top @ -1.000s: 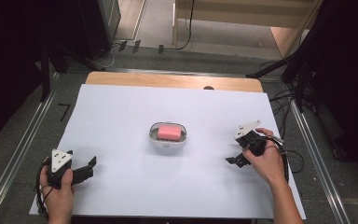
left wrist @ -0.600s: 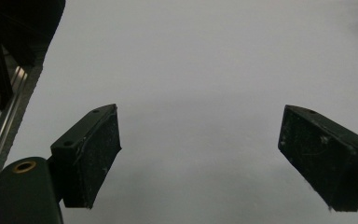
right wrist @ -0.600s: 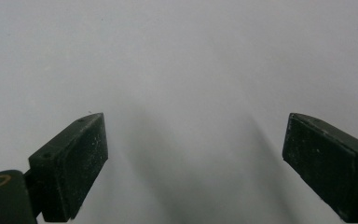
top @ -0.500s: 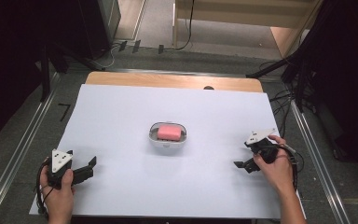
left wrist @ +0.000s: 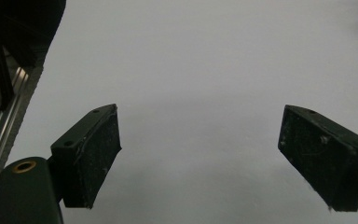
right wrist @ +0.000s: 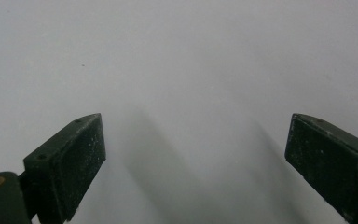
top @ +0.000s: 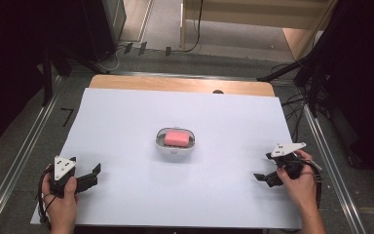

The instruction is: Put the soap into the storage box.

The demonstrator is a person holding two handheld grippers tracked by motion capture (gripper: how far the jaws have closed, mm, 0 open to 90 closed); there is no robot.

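Centrally on the white table sheet [top: 126, 126] sits a pink rectangular soap bar [top: 177, 138] in a white oval plastic dish [top: 161, 144], well apart from both grippers. Likely light, stiff and slippery, the bar looks best pinched across its long sides. Left gripper [top: 93, 174] and right gripper [top: 262, 178] are both spread and empty, their views adding worn pads [left wrist: 100, 154] over bare sheet.

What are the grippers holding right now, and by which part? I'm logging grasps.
Nothing. The left gripper and right gripper both stand open over the bare white sheet, apart from the dish with pink soap.
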